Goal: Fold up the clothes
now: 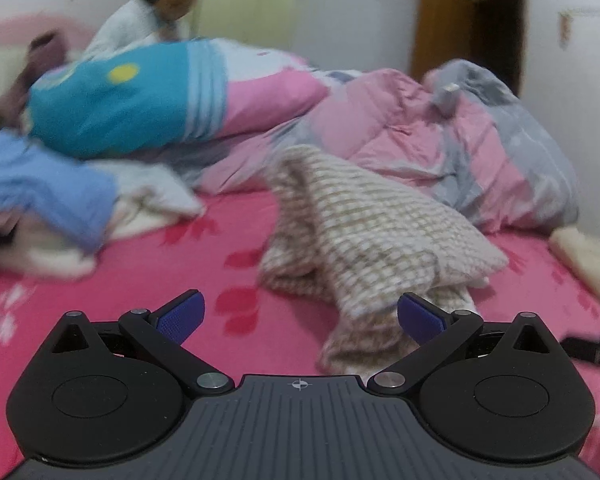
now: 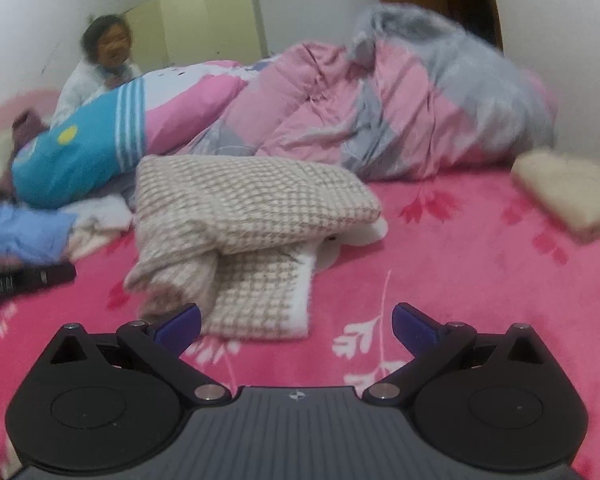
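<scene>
Both wrist views sit low over the pink bedspread (image 1: 148, 280), looking forward across the bed toward the far edge and wall. Left wrist view: close to the checked garment (image 1: 364, 232), seen ahead and right. Right wrist view: same garment (image 2: 244, 216) ahead and left. Shared: garment, piled quilt (image 2: 380, 120), a person at the far edge, blurred.

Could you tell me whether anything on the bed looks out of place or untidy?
The checked garment lies rumpled and half-folded on the pink bedsheet, its white lining sticking out. Both grippers, left and right, are open and empty.
</scene>
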Tool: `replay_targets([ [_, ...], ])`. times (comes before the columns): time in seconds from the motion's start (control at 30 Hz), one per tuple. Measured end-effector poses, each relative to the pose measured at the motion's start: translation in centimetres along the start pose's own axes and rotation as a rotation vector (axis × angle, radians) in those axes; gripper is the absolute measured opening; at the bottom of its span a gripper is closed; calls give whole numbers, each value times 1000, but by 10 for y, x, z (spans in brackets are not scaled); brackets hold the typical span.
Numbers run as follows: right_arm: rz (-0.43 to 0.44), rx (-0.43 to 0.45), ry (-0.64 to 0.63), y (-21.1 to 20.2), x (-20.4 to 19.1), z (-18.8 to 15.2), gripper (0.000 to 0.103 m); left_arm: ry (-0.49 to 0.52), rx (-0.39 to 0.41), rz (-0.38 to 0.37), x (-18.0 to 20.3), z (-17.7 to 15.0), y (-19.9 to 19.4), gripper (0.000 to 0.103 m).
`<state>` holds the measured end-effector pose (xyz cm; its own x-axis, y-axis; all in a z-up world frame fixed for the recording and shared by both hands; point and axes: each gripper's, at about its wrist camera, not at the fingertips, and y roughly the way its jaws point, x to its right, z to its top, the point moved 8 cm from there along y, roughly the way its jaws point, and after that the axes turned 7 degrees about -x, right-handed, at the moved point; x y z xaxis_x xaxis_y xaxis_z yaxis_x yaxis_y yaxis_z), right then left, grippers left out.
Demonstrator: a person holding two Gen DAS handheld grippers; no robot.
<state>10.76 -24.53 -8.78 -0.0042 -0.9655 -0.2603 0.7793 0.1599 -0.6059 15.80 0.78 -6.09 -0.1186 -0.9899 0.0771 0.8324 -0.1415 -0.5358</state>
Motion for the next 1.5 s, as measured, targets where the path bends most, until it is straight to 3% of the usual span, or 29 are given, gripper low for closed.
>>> replay_targets([
  [0.17, 191, -46, 277, 54, 53, 35, 103, 149, 26, -1, 27, 7, 29, 103],
  [0.33, 225, -47, 380, 118, 89, 71, 99, 337, 81, 7, 59, 23, 51, 103],
  [0.47, 263, -90, 484, 169, 108, 84, 80, 427, 117, 7, 80, 31, 72, 103],
  [0.53, 300, -106, 522, 188, 112, 84, 65, 479, 118, 5, 90, 28, 86, 103],
  [0.63, 391, -95, 563, 198, 110, 86, 35, 535, 94, -1, 101, 19, 104, 103],
  [0.73, 479, -16, 515, 185, 100, 102, 21, 553, 68, -8, 107, 12, 115, 103],
  [0.9, 592, 62, 347, 148, 58, 140, 16, 508, 62, -2, 93, 9, 108, 102],
  [1.1, 737, 78, 50, 98, -53, 153, 16, 364, 89, -61, 52, 15, 70, 102],
  [1.27, 893, 9, -104, 74, -138, 112, 15, 247, 113, -102, 3, 8, 22, 102],
  [1.5, 1060, -134, -142, 57, -213, 54, 15, 205, 140, -46, -43, -11, -20, 103],
])
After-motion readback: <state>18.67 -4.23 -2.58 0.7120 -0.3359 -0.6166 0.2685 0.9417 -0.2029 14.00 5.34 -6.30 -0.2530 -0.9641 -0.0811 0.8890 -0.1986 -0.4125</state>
